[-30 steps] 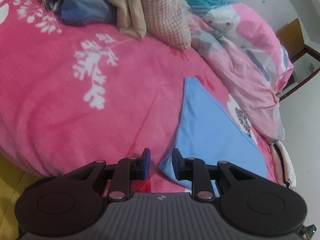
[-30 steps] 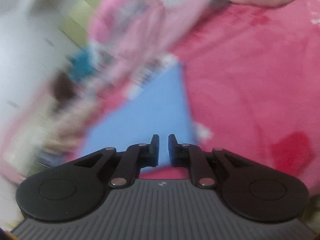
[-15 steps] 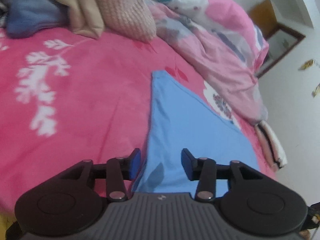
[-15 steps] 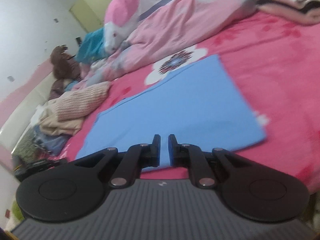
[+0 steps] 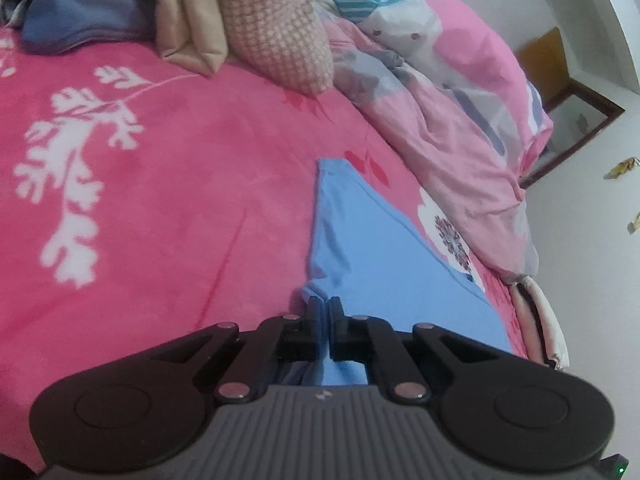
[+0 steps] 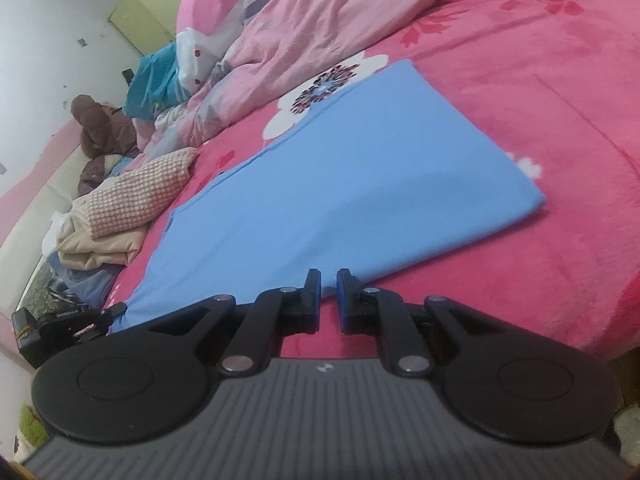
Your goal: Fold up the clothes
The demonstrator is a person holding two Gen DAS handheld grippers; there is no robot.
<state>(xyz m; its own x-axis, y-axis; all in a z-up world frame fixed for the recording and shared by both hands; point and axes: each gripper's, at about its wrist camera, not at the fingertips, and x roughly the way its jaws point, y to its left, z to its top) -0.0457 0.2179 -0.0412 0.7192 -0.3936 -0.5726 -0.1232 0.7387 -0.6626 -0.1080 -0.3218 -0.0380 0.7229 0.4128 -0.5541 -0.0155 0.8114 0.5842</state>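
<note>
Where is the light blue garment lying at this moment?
The light blue garment lies flat on the pink bedspread, beside the rumpled pink duvet. In the left wrist view the left gripper pinches its near corner.

Even, soft indoor light; slight blur (fisheye bending at edges).

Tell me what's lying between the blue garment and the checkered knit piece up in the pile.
Only bare pink bedspread separates the blue garment from the checkered knit, clearest in the right wrist view.
</note>
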